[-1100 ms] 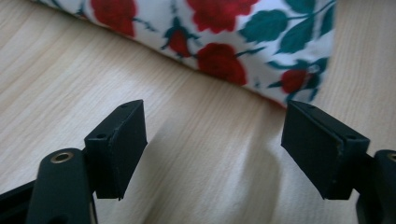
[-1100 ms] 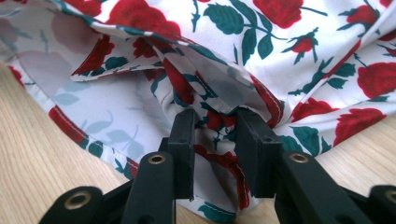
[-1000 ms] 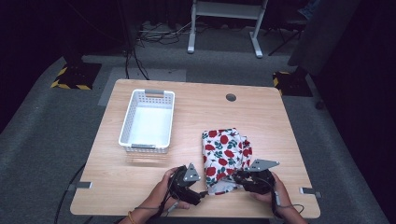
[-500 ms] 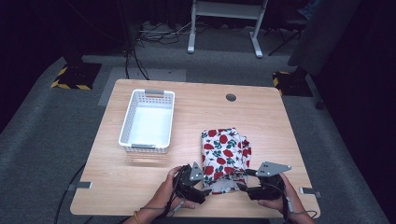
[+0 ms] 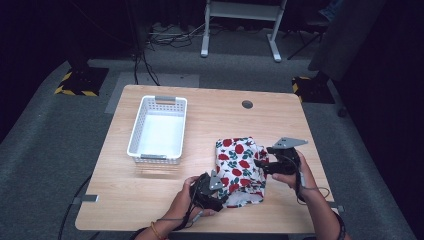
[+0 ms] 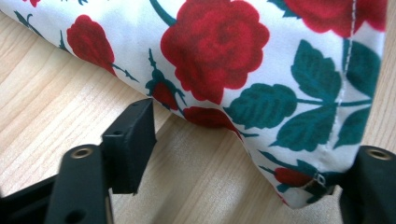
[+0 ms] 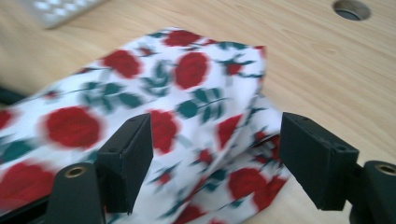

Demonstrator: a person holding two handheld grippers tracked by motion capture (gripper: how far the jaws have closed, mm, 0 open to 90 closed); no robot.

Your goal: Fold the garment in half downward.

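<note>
We have a rose-print cloth (image 5: 239,170) lying folded on the worktop (image 5: 210,115), right of the basket (image 5: 157,130). Our left gripper (image 6: 243,154) has its fingers spread wide at the cloth's near corner, gripping nothing; our right gripper (image 7: 215,163) is likewise wide open over the cloth's right edge.

The risks, as we judge them: the left fingers sit low, so closing could scrape wood and catch just the hem. The right could pinch a single layer, and the fold would slide apart. Uneven lifting would drag the cloth off its stack.
</note>
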